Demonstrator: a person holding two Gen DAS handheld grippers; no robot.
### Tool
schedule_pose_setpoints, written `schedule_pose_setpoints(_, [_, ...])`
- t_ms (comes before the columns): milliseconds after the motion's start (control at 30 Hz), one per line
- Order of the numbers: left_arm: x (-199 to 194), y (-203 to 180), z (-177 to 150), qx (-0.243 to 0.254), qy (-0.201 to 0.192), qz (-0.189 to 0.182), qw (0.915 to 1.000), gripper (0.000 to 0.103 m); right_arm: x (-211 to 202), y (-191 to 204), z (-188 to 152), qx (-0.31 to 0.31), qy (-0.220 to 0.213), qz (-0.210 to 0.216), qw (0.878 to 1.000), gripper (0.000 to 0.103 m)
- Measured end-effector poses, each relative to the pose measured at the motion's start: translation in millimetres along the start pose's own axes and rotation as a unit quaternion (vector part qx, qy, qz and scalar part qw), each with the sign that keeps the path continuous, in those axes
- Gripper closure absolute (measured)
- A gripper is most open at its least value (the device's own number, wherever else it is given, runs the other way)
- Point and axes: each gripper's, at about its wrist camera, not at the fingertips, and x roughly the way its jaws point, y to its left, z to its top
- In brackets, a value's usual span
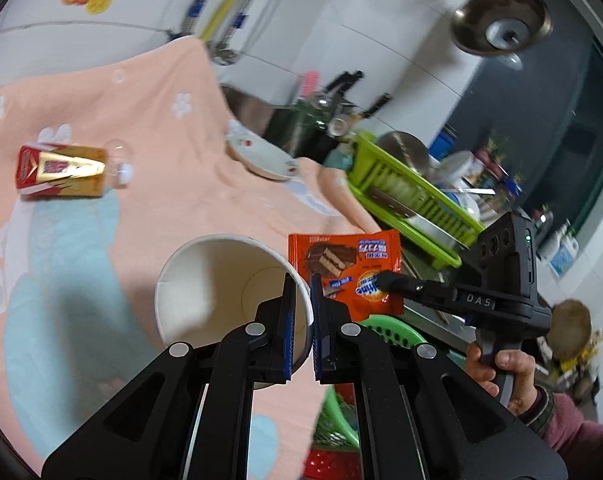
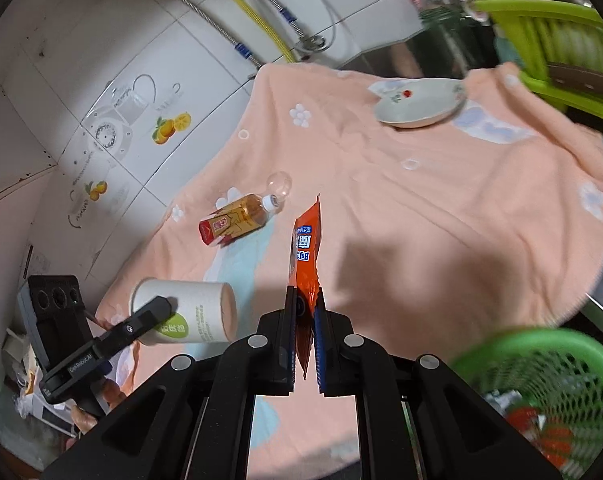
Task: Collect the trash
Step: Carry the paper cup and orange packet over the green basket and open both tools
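- My left gripper (image 1: 301,292) is pinching the rim of a white paper cup (image 1: 221,288); one finger sits inside the mouth, the other outside the wall. In the left wrist view the cup fills the lower centre of the frame, mouth facing the camera.
- My right gripper (image 2: 305,312) is clamped on the lower edge of an orange snack wrapper (image 2: 306,252), which stands edge-on at the centre of the right wrist view.
- Handling, cup: light, thin-walled and easily crushed, as I judge it. Grip at the rolled rim, the stiffest part.
- Handling, wrapper: very light, limp, glossy film, likely slippery. Hold on the crimped seam and keep the pinch firm.
- A small bottle (image 2: 237,220) of amber drink lies on its side on the peach cloth (image 2: 441,220), centre left of the right wrist view. It looks rigid, smooth and prone to roll; take it across the body.
- The green mesh basket (image 2: 549,392) sits at lower right of the right wrist view and already holds some litter. Both items go there, I judge.
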Motion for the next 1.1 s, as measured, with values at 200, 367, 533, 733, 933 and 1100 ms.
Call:
schedule_pose_setpoints(200, [5,-43,-19,0.032,0.011,-0.029,0.999,0.097,-43,-20,-33,0.004,-0.012,-0.035,0.999,0.096])
schedule_pose_setpoints(367, [14,-71,-33,0.055,0.024,-0.047,0.9971,0.097,-68,-43,-58,0.017,-0.017,-0.065,0.998,0.096])
schedule_pose_setpoints(533, [29,-90,-47,0.062,0.045,-0.065,0.9949,0.097,-85,-60,-76,0.02,-0.021,-0.098,0.995,0.094])
schedule_pose_setpoints(733, [45,-107,-60,0.07,0.068,-0.077,0.9923,0.097,-99,-83,-90,0.028,-0.026,-0.144,0.989,0.083])
schedule_pose_setpoints(933, [59,-118,-67,0.073,0.083,-0.084,0.9903,0.097,-109,-104,-97,0.053,-0.033,-0.159,0.985,0.073])
schedule_pose_setpoints(1100, [73,-125,-72,0.074,0.097,-0.087,0.9887,0.097,-119,-112,-100,0.061,-0.043,-0.162,0.984,0.067])
